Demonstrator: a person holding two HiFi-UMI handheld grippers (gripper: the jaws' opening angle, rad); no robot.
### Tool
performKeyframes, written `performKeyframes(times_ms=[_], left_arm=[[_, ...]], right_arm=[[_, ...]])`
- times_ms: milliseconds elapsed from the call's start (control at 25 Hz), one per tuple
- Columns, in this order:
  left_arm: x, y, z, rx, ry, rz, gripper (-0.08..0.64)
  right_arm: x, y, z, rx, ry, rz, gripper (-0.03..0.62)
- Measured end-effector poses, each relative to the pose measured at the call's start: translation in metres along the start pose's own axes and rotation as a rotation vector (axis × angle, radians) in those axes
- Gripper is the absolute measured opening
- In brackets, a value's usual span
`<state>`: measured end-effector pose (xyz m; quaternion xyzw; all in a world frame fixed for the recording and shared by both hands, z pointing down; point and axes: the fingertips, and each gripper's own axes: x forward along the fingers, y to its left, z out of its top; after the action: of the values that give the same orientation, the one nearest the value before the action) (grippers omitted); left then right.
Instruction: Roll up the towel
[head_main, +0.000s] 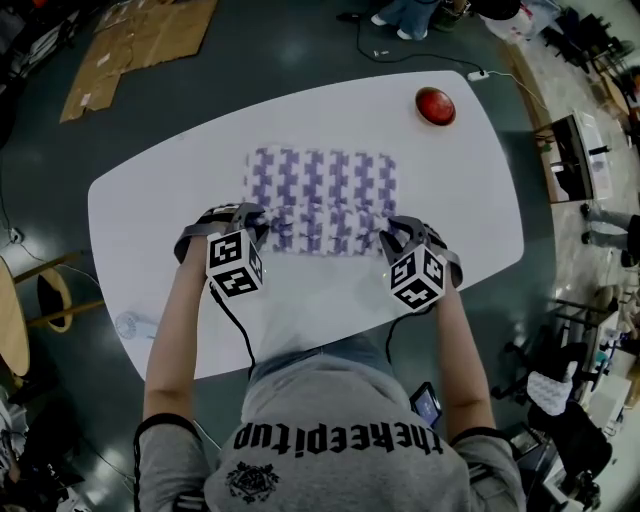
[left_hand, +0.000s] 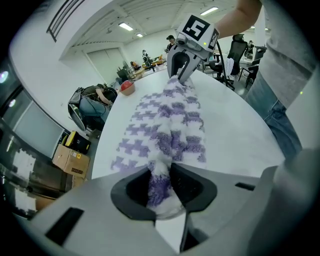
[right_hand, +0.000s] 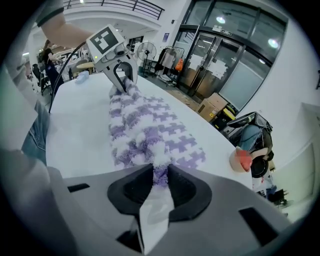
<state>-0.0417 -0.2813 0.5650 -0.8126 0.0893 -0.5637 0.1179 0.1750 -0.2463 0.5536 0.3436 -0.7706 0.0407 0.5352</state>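
Grey shirt (head_main: 330, 400) nearest us; white print on it reads roughly "thekeepitup". We hold left hand-held gripper (head_main: 262, 230) and right hand-held gripper (head_main: 388, 238), each pinching one near corner of purple-and-white houndstooth plush towel (head_main: 325, 185), pads pressed into pile. Towel spread on white oval counter (head_main: 160, 200), long axis left to right, remainder ahead of both grippers, away from us; hands equally near. We judge roll must go forward. No other legible writing.
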Motion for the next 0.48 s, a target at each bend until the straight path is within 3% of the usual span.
performKeyframes(times_ms=[480], left_arm=[[0.021, 0.035, 0.001, 0.002, 0.002, 0.024, 0.113]], right_arm=[[0.030, -0.037, 0.011, -0.003, 0.025, -0.067, 0.103]])
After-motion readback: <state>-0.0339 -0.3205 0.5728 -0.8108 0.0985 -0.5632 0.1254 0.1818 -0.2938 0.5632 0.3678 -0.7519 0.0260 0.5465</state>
